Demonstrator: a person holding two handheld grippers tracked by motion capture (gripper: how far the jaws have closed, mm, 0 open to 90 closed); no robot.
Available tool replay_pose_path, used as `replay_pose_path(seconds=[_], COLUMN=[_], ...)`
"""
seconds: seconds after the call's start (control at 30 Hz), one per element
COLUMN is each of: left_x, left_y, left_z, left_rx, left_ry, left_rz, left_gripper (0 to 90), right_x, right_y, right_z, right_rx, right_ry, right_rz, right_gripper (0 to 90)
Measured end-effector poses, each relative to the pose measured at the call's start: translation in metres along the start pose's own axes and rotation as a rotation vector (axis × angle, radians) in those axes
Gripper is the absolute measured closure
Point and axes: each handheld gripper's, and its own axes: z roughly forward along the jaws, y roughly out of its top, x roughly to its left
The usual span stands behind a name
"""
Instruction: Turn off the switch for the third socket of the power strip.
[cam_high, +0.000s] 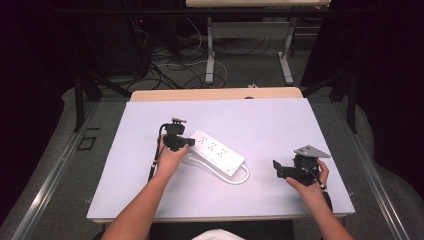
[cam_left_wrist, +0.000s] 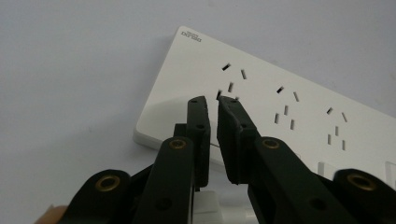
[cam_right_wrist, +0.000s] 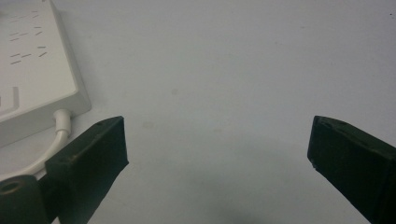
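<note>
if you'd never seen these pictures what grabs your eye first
The white power strip lying slantwise in the middle of the pale table, its cord looping off the near end. The left gripper hovers over the strip's far end with its fingers nearly together and nothing between them, while the right gripper waits wide open off to the right.

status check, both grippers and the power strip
Left gripper nearly shut, empty, over power strip. Right gripper open, off to the side. Nothing in the way.

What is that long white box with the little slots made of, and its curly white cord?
The long white power strip looks like hard, smooth plastic: its flat top catches a soft shine and its edges are crisp. The white cord looks like bendy rubbery plastic, since it curves in a loop. That is a guess from looks alone.
</note>
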Motion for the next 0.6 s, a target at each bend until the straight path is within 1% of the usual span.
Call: replay_pose_path(seconds=[0.07,0.2,0.23,0.33,0.4,0.47,0.6], left_x=[0.0006,0.0,0.0003,0.0008,0.0004,0.0011,0.0006], left_y=[0.0005,0.0,0.0002,0.0006,0.0004,0.0007,0.0005], left_z=[0.0009,0.0033,0.0035,0.0043,0.0054,0.0055,0.007], left_rx=[0.008,0.006,0.009,0.014,0.009,0.022,0.016], left_ry=[-0.004,0.002,0.005,0.002,0.007,0.004,0.014], left_rz=[0.007,-0.001,0.006,0.009,0.004,0.012,0.01], left_gripper=[83.1,83.3,83.3,83.4,83.4,83.7,84.2], right_x=[-0.0001,0.0,-0.0001,-0.0003,-0.0003,0.0001,0.0004], right_y=[-0.0001,-0.0001,-0.0001,-0.0002,-0.0002,-0.0001,-0.0001], right_z=[0.0002,-0.0001,0.0,0.0,0.0,-0.0003,-0.0002], right_rx=[0.001,0.0,0.0,0.001,0.001,0.005,0.004], right_ry=[0.0,0.002,0.002,0.002,0.003,0.0,0.003], right_rz=[0.001,0.0,0.0,-0.001,-0.004,-0.001,0.003], right_gripper=[4.4,4.6,4.6,4.8,4.8,4.9,5.0])
